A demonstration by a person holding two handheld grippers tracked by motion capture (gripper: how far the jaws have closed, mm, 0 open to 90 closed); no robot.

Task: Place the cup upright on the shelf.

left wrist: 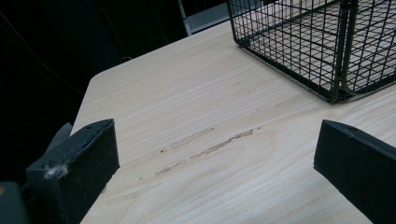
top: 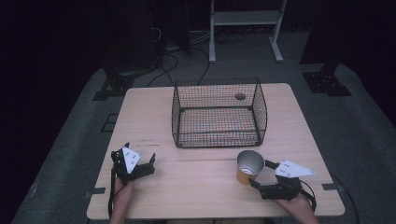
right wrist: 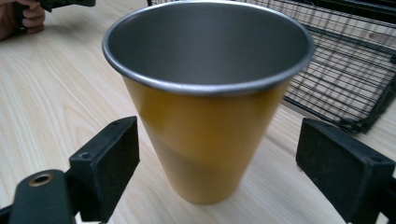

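Rt gripper wide open, jaws either side of yellow cup w/out touching; cup upright nr tabletop's near-right edge, just before wire basket; left gripper open, empty, near-left, well apart; rt hand clearly nearer.

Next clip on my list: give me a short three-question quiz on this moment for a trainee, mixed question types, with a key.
1. True or false: the yellow cup lies on its side inside the wire basket.
2. Multiple choice: which gripper has the cup between its jaws? A) left gripper B) right gripper C) neither
3. Fill in: the left gripper's jaws stand ___ over bare table.

Key
1. False. The cup stands upright on the table, in front of the basket and outside it.
2. B. In the right gripper view the cup stands between the jaws, which are apart and not touching it.
3. Open, with nothing between them.
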